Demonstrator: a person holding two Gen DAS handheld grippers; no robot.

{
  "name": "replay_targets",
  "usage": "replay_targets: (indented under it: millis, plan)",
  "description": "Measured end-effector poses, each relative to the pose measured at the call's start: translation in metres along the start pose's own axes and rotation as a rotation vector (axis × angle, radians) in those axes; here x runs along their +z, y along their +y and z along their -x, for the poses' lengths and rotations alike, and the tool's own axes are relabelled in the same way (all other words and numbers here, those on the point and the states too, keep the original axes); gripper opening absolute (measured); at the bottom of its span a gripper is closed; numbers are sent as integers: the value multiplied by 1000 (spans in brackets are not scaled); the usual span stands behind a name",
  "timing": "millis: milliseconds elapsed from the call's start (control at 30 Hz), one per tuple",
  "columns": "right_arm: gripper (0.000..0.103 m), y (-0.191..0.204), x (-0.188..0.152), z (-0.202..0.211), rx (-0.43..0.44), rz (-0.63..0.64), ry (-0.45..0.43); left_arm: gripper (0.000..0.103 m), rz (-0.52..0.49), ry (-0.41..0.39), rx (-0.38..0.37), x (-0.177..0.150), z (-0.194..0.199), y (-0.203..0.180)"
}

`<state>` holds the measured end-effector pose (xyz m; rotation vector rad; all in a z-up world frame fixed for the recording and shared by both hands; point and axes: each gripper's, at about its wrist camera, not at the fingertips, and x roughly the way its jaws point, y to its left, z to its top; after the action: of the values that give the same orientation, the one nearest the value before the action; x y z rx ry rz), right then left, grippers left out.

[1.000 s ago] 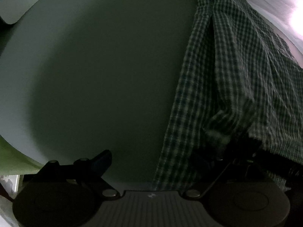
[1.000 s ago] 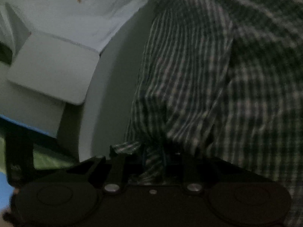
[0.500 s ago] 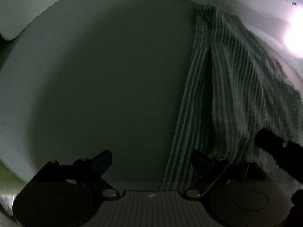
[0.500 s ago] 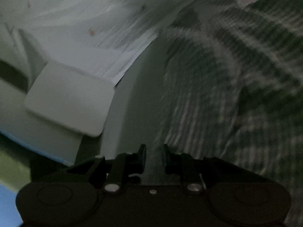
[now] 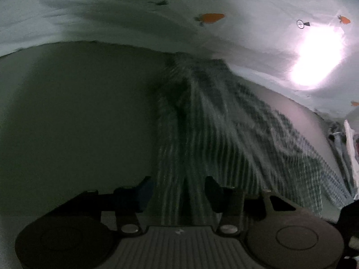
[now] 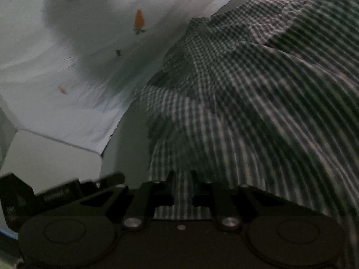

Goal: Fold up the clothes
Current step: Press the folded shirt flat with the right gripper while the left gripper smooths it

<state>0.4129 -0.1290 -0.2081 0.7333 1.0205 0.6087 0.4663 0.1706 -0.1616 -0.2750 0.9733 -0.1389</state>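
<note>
Ahead of my left claw (image 5: 177, 192) the grey counter (image 5: 78, 123) carries the checked shirt (image 5: 213, 134); beyond its far edge lies a carrot-print sheet (image 5: 134, 18).

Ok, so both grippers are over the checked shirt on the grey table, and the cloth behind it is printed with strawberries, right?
Not quite. The checked shirt does lie on the grey table with the left gripper and right gripper over it, but the pale cloth behind is printed with orange carrots, as both wrist views show.
</note>
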Motion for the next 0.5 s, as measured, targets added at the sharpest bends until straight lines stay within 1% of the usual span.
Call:
replay_targets:
  millis: [100, 167, 200, 233, 300, 367, 500]
  plan:
    - [14, -3, 15, -22, -34, -15, -14, 48, -27, 2, -57, 37, -36, 0]
    - [13, -4, 23, -32, -55, -25, -31, 40, -42, 11, -81, 57, -60, -2]
    - [12, -4, 26, -36, -63, -30, -40, 24, -49, 15, -92, 67, -72, -3]
    - [11, -5, 28, -39, -68, -35, -49, 12, -57, 21, -104, 76, -84, -4]
    - [10, -7, 33, -43, -77, -45, -70, 4, -74, 24, -128, 89, -106, -8]
    - [9, -9, 38, -45, -91, -59, -93, 1, -99, 14, -150, 97, -125, -11]
    - [9, -15, 47, -51, -123, -83, -137, 1, -120, 35, -148, 102, -155, -13]
